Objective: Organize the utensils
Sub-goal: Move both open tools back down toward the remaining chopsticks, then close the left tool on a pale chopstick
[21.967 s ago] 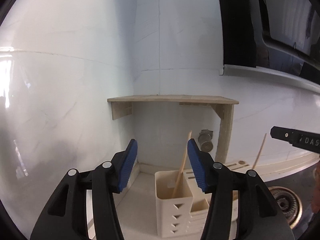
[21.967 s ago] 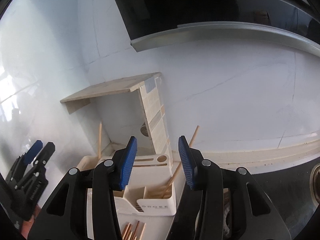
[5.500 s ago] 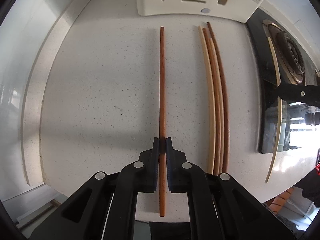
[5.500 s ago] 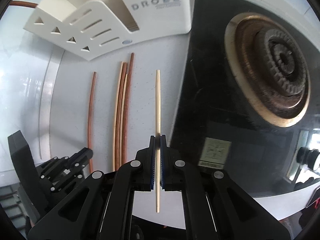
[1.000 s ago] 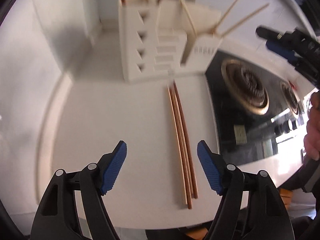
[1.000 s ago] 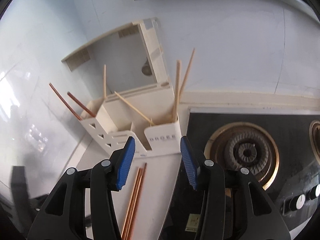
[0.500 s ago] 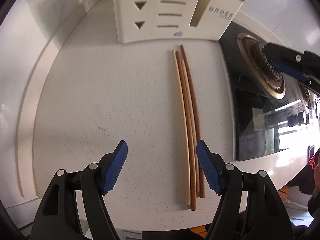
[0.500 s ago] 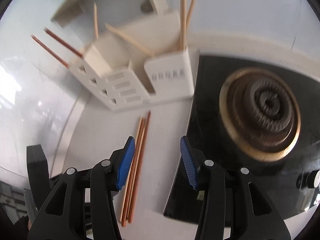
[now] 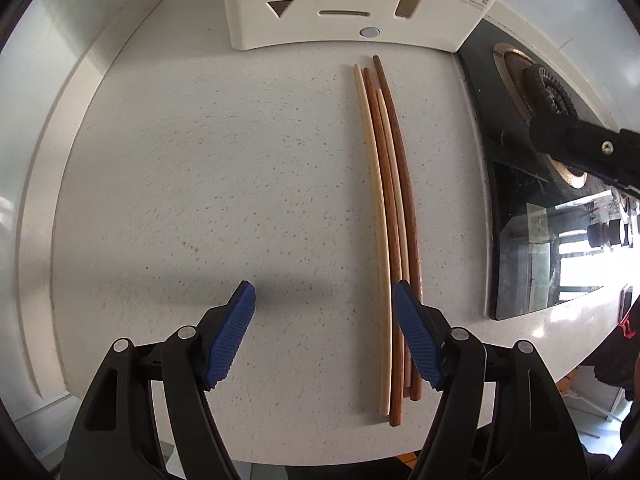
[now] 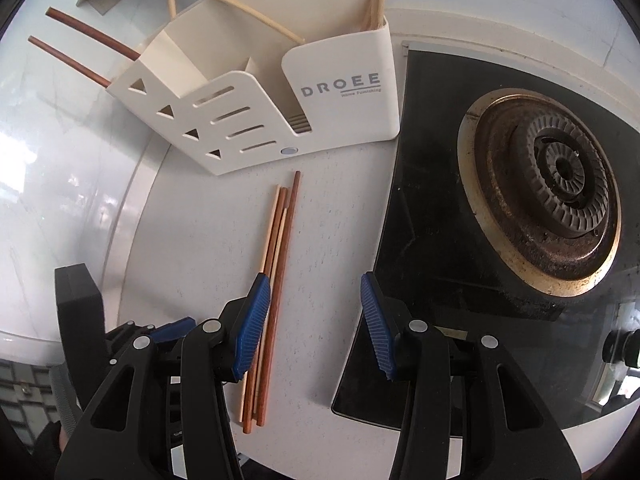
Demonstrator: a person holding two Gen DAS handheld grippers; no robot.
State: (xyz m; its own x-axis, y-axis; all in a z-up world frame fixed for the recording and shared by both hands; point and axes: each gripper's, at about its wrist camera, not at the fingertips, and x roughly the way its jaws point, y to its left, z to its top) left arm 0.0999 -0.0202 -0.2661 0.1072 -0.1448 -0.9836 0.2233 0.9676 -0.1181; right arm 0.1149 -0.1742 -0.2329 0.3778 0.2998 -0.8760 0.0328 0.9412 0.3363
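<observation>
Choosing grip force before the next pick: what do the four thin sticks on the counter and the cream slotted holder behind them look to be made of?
The four chopsticks look like wood or bamboo: two pale, two reddish-brown with faint grain, matte. The cream slotted holder looks like moulded plastic, smooth and uniform with rounded edges and printed lettering; coated metal can't be excluded.

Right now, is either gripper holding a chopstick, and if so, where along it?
Neither. The left gripper and right gripper both stand open and empty above the counter. The four loose chopsticks lie side by side, ungripped.
</observation>
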